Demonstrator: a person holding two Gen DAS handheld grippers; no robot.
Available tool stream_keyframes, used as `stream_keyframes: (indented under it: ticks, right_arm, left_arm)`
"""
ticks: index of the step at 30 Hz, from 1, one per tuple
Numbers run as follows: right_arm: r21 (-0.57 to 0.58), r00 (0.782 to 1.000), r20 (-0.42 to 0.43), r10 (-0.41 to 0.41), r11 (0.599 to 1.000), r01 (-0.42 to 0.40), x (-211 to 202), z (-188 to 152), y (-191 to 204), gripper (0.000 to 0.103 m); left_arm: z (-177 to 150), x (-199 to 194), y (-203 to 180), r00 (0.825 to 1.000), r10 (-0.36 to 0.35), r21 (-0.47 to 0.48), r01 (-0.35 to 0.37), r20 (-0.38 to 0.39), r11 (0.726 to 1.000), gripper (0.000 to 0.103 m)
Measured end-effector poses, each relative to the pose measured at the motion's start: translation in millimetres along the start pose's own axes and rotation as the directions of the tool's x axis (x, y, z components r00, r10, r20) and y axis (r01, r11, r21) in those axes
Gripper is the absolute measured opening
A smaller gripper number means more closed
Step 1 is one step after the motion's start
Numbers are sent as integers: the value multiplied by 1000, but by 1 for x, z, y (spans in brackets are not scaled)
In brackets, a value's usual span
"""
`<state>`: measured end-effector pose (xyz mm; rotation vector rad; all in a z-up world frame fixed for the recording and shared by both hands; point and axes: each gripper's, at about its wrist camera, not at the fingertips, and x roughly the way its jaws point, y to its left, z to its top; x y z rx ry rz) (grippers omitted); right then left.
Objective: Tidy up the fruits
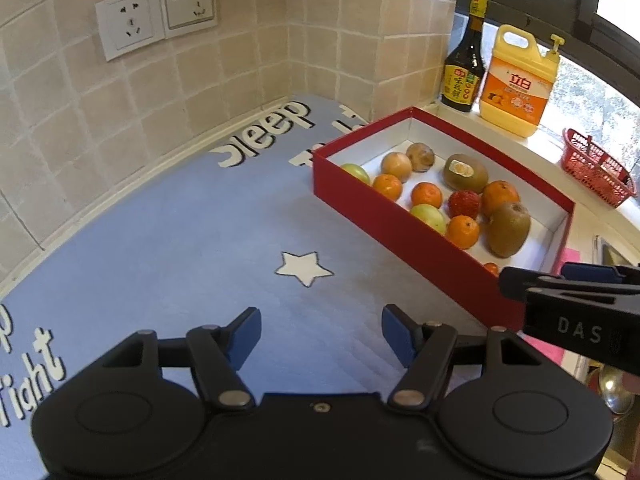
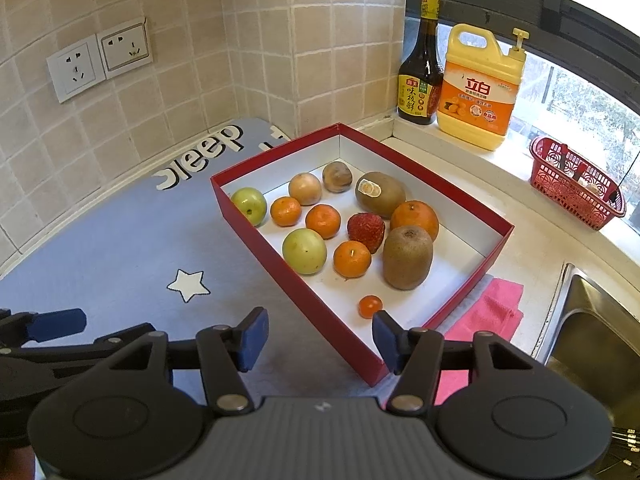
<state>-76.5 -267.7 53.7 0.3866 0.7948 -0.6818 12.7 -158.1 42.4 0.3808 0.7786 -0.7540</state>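
Observation:
A red box [image 2: 472,276] with a white floor holds several fruits: two kiwis [image 2: 407,257], oranges [image 2: 352,259], green apples [image 2: 304,251], a strawberry [image 2: 366,233] and a tiny orange fruit [image 2: 370,306]. The same red box [image 1: 400,236] shows in the left wrist view, at the right. My right gripper [image 2: 320,338] hangs open over the box's near corner, nothing between its fingers. My left gripper [image 1: 322,334] stands open above the blue mat [image 1: 180,240], left of the box, and holds nothing.
A dark sauce bottle [image 2: 420,68] and a yellow detergent jug [image 2: 478,88] stand on the window sill, with a red basket [image 2: 576,184] further right. A pink cloth [image 2: 488,312] lies by the box. A steel sink [image 2: 592,344] is at the right. Tiled walls bear sockets [image 2: 100,60].

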Motion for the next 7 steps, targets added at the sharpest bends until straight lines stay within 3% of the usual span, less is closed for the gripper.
stream_keyframes:
  ticks: [7]
  right_arm:
    - [-21,1000,-7,14,1000,-15,4,0,4,60]
  left_arm:
    - [-1,0,30,990,141,-94,-138,26,986,77]
